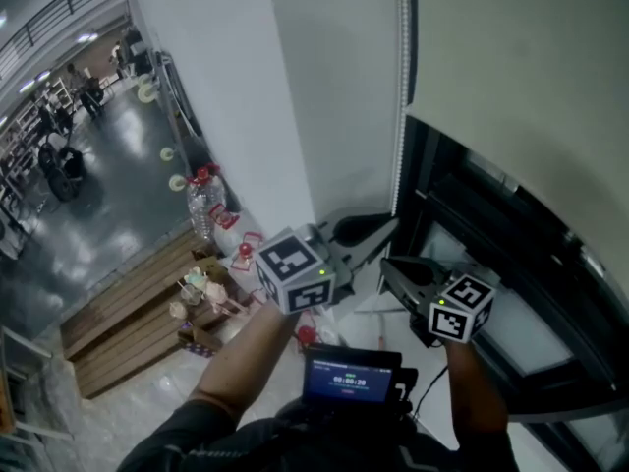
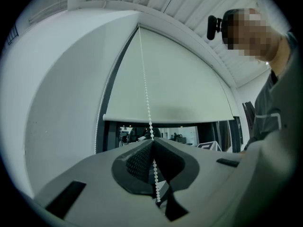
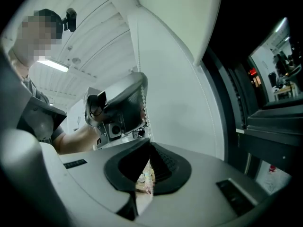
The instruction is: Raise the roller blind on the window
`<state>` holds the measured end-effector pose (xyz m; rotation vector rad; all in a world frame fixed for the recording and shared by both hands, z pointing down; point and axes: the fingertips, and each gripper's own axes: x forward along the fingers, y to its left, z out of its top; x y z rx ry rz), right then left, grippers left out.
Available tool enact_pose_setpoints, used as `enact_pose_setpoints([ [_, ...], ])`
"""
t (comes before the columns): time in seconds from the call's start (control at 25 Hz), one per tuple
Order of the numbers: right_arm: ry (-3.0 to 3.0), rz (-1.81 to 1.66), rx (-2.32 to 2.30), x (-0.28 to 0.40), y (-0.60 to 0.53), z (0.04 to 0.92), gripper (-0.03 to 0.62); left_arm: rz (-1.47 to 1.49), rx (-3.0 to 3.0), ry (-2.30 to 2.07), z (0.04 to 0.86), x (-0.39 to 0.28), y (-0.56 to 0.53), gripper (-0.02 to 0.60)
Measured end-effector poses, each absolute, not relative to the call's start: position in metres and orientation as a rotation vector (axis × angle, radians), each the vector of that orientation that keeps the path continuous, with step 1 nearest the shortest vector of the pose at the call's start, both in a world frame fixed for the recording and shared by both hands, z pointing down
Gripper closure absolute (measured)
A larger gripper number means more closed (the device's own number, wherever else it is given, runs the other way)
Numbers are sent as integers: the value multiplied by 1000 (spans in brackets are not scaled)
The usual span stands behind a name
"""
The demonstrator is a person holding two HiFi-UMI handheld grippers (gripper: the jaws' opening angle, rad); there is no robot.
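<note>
Left gripper (image 2: 152,142): jaws are clamping the bead chain (image 2: 145,91), since pulling it down is probably winding the blind up.
Right gripper (image 3: 150,144): jaws are pressing together just under the left one; a grip on the chain is not clear.
Roller blind (image 2: 175,79): is covering the upper window (image 2: 130,132), so raising is looking unfinished.

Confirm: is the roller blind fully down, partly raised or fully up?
Partly raised: the roller blind ends above a strip of bare window.
</note>
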<state>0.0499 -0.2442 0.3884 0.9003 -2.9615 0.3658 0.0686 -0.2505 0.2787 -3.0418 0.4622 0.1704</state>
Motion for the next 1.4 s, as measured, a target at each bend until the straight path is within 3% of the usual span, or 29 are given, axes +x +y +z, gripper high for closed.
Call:
enact_pose_setpoints([
  [0.44,-2890,349,964,64,-240,400,587,126,-3036,480,295,75,-247,577],
  [0.6,-2805,197,1021,83,-235,384,547,140,-3039,460,293,77,-242,577],
  [0.76,-2861,115,1029,96,-234,343,513,153,-3054,448,292,75,-243,577],
  [1.12,-3145,-203,1063,76,-230,195,511,120,-2991,452,294,78,-233,577],
  [1.4,-3134,-283,1034,61,-246,159,511,69,-2958,458,295,78,-230,577],
])
